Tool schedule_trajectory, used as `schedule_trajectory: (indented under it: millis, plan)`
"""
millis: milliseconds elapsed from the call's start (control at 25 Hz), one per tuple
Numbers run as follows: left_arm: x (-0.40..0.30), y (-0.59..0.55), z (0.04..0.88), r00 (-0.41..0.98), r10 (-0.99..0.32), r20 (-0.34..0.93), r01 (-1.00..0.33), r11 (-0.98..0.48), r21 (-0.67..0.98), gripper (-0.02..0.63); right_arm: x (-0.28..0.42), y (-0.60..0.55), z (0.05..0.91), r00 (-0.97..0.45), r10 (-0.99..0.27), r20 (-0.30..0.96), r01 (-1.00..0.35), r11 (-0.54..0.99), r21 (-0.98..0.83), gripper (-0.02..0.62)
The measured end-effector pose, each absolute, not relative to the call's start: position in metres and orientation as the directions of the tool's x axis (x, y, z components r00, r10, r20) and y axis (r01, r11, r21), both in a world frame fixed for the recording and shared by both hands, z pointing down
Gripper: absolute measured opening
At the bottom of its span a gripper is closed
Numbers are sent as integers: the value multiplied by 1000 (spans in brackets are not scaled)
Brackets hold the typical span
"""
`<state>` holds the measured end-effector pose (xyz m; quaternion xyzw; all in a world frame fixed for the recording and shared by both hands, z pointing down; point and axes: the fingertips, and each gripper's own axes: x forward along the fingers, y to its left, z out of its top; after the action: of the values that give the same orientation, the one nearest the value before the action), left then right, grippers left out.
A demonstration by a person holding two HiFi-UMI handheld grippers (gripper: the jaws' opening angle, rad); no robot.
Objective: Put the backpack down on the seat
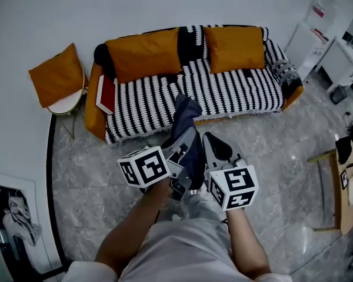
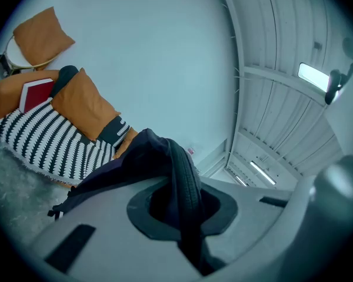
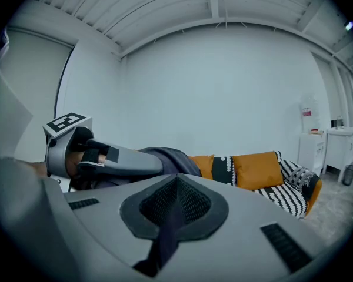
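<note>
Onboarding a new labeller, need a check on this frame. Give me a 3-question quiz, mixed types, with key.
1. True or false: the backpack already rests on the sofa.
2. Which grips the backpack? A) left gripper only B) right gripper only C) both
3. Fill in: the red book lies at the sofa's ___ end in the head view.
Key: 1 false, it hangs between the grippers, short of the sofa; 2 C, each has its jaws closed on dark strap; 3 left.
</note>
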<state>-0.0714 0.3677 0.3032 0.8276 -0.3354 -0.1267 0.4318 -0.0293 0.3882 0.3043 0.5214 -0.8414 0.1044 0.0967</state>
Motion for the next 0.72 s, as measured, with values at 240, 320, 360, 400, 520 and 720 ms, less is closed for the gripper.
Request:
schedule_trajectory:
  millis: [240, 320, 360, 400, 520, 720]
  plan:
    - [-47, 319, 306, 734, -673, 94, -456, -385, 803, 23, -2, 334, 306, -450, -850, 275, -892, 441, -97, 3]
    - [-39, 303, 307, 729, -677, 97, -460, -380, 803, 23, 6, 317, 306, -456, -846, 276, -890, 444, -107, 3]
    - [-35, 295, 307, 726, -680, 99, -463, -378, 802, 23, 11, 310, 306, -459, -844, 277, -888, 446, -111, 3]
    - [-31, 287, 306, 724, -683, 101, -467, -376, 801, 23, 15, 302, 307, -462, -843, 277, -886, 449, -115, 3]
    - [-17, 265, 306, 717, -688, 107, -474, -370, 799, 23, 30, 280, 307, -470, -839, 276, -882, 454, -122, 3]
    - [2, 238, 307, 708, -699, 102, -468, -356, 809, 23, 55, 256, 308, -478, -837, 268, -878, 463, -121, 3]
